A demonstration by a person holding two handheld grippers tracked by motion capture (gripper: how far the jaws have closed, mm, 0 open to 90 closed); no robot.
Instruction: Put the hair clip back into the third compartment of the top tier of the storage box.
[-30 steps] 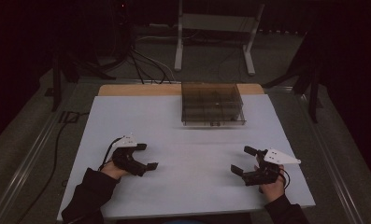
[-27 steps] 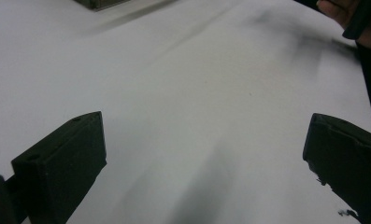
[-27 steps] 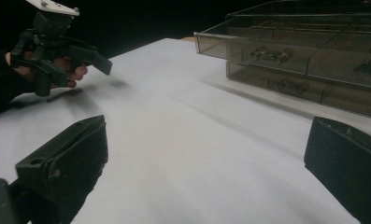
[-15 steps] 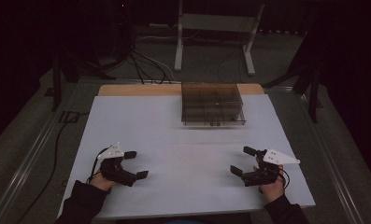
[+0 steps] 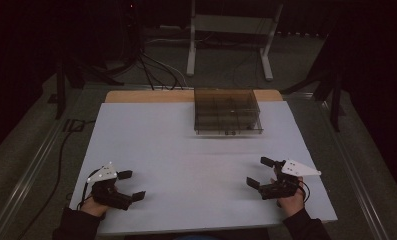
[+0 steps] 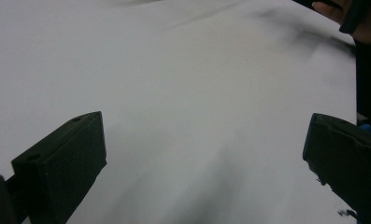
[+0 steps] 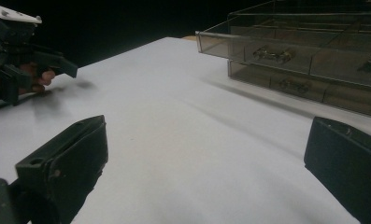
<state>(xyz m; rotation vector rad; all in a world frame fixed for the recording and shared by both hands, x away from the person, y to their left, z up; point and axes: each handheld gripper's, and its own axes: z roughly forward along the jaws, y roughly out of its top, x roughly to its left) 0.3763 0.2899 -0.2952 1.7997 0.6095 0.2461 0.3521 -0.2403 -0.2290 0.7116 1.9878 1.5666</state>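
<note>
Leftward and nearer, the left claw has slid on the white counter; both it and the right claw gape wide, empty, near the smoky clear plastic drawer box.

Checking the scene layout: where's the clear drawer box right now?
In the high view the clear drawer box sits at the table's far edge, right of centre, well beyond both grippers; the right gripper view shows it upper right.

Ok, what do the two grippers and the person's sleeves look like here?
Both the left gripper and the right gripper are black, with two blocky black jaws and a pale three-cornered plate on top. A thin dark cable loops beside each. The sleeves are dark.
</note>
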